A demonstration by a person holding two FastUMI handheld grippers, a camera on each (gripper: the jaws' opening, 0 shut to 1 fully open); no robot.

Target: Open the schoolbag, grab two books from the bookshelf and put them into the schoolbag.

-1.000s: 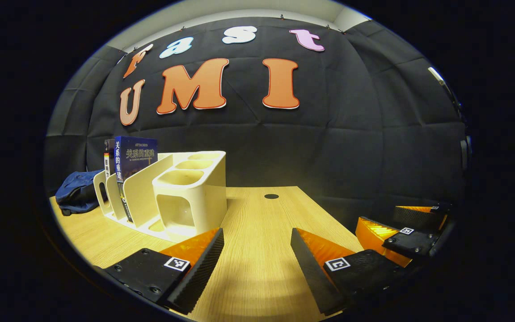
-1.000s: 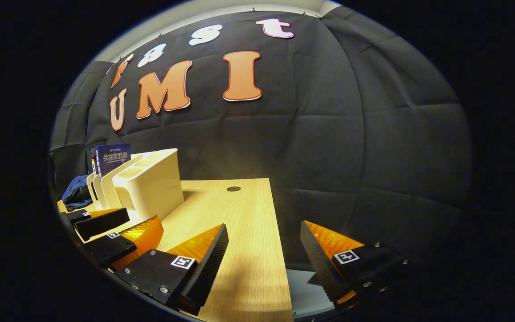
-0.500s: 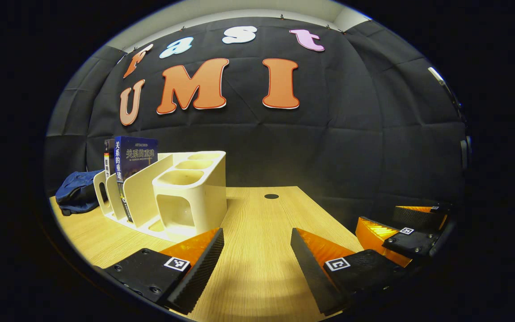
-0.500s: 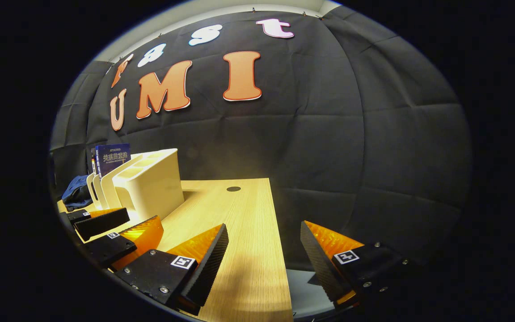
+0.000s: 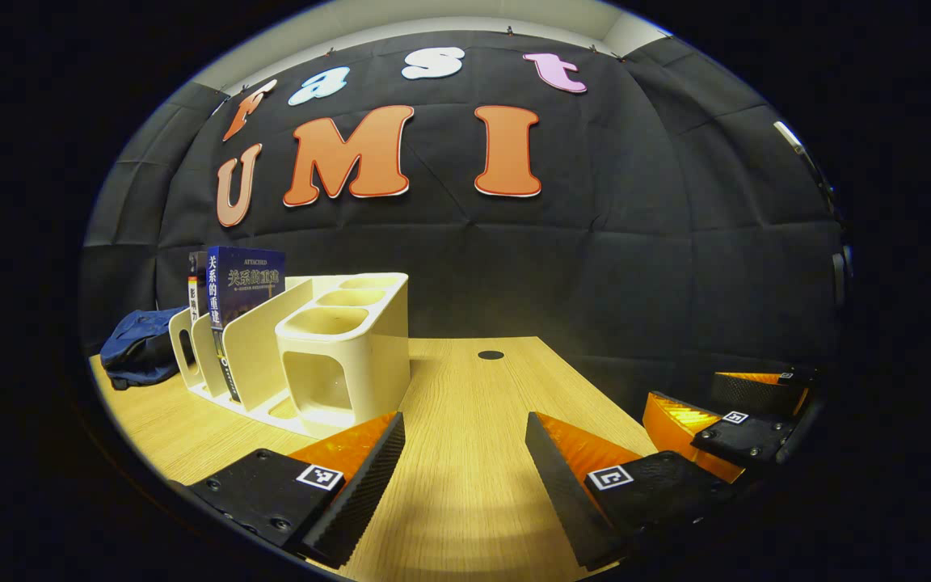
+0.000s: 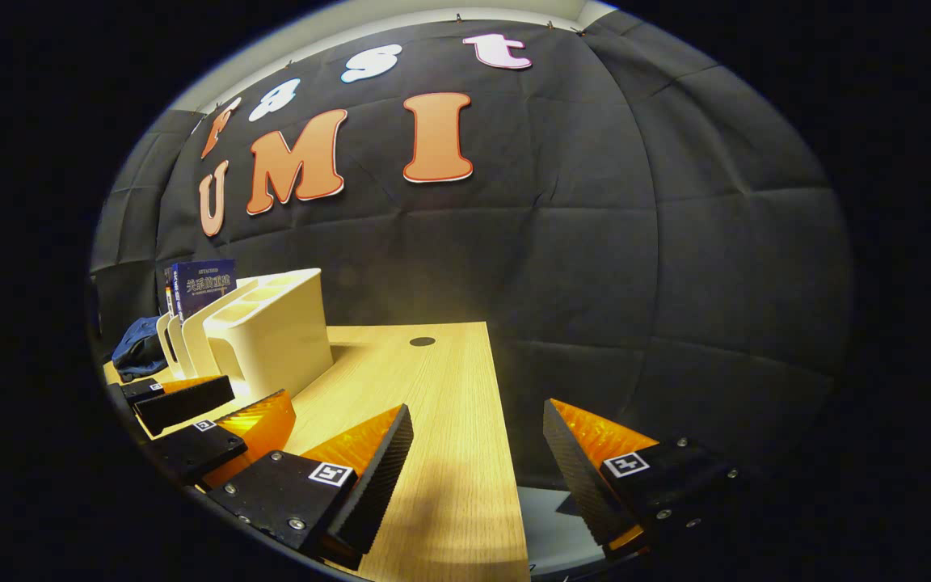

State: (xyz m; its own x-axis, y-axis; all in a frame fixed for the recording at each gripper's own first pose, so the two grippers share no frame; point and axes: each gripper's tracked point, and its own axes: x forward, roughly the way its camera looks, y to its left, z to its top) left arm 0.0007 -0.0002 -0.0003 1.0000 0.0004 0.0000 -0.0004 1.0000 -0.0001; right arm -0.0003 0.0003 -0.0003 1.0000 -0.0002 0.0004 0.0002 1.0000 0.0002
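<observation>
Standing between both grippers' wide-spread, empty fingers [image 5: 550,477] and schoolbag [image 5: 136,349]: bookshelf [image 5: 328,347].

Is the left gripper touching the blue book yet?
Apart. In the left gripper view, the left gripper is open above bare table, with the blue book standing far off in the bookshelf.

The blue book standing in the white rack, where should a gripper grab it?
Probably the top of the blue book: it stands upright in the white rack, sticking up above the dividers. Coming from above, fingers can pinch front and back covers, then lift straight up.
</observation>
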